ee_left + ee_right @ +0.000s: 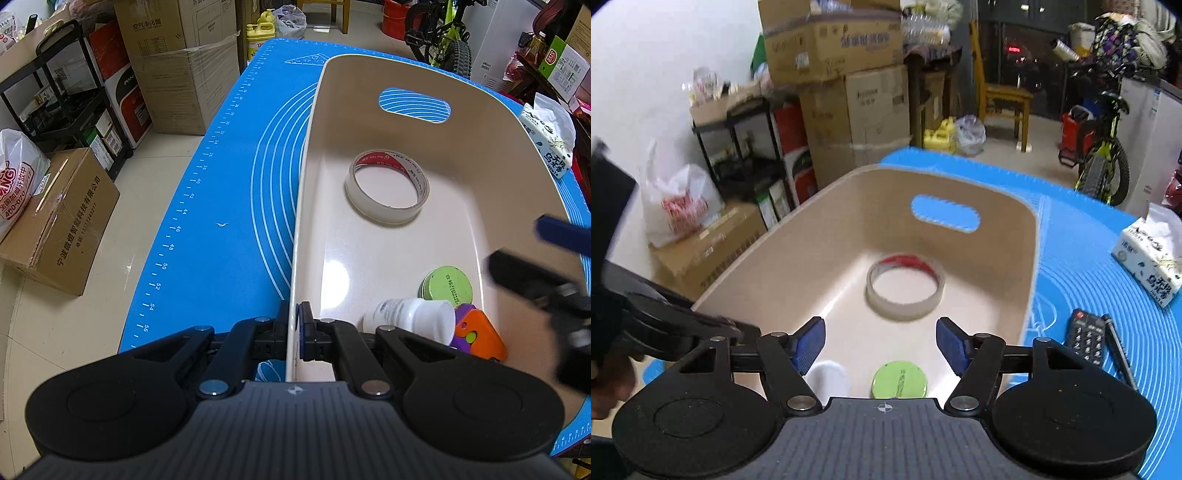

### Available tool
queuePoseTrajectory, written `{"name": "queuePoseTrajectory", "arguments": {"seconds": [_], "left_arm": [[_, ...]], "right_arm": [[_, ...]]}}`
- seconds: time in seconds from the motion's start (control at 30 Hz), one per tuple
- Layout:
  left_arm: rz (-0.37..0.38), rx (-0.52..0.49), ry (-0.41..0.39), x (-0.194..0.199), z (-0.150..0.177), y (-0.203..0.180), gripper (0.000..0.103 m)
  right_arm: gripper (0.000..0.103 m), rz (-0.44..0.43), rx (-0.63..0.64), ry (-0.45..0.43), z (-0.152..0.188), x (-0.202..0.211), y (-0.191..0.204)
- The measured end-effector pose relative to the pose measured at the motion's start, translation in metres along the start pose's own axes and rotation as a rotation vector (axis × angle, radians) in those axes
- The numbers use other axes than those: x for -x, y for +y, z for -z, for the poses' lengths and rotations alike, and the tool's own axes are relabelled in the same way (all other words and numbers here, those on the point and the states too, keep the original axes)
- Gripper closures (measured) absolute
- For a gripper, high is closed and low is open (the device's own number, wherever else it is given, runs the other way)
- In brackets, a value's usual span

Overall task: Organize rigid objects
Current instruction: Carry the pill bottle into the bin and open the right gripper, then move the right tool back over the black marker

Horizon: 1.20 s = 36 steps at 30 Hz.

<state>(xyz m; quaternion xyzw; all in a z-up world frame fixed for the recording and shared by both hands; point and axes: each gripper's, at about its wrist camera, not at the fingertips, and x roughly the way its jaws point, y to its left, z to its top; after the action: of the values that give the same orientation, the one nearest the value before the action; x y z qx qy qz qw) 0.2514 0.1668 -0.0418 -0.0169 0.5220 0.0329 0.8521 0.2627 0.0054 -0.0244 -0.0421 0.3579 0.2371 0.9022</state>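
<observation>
Between left claw (294, 325) fingers, bin (301, 206) wall

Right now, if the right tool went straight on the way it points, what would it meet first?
Probably the tape roll on the bin floor: the open right tool points along the bin toward it. Depth is unclear.

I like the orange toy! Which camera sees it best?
The left wrist view shows the orange toy best, lying in the bin's near corner beside the white bottle. The right wrist view does not show it; that gripper's own body hides the corner.
</observation>
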Motion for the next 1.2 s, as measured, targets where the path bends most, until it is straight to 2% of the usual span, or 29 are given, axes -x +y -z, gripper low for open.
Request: {"name": "queuePoseTrajectory", "arguments": {"seconds": [0.17, 0.3, 0.43, 0.73, 0.93, 1.2], "left_arm": [[-0.001, 0.0, 0.0, 0.0, 0.0, 0.0, 0.098], [-0.001, 0.0, 0.0, 0.0, 0.001, 0.0, 0.098], [-0.002, -0.001, 0.0, 0.0, 0.001, 0.0, 0.098], [-0.004, -0.002, 0.0, 0.0, 0.0, -0.001, 0.098], [-0.01, -0.006, -0.002, 0.0, 0.0, -0.001, 0.097], [-0.01, -0.007, -0.002, 0.0, 0.001, -0.001, 0.097]], "right_arm": [[0.023, 0.069, -0.008, -0.069, -0.002, 0.023, -0.023], [0.023, 0.107, -0.108, -0.102, 0.0, 0.034, -0.062], [0.023, 0.191, -0.186, -0.123, 0.009, 0.035, -0.105], [0.023, 0.353, -0.18, -0.043, 0.03, 0.017, -0.162], [0.023, 0.4, -0.146, 0.005, 0.036, 0.002, -0.176], [0.023, 0.394, -0.195, 0.07, 0.042, -0.023, -0.189]]}}
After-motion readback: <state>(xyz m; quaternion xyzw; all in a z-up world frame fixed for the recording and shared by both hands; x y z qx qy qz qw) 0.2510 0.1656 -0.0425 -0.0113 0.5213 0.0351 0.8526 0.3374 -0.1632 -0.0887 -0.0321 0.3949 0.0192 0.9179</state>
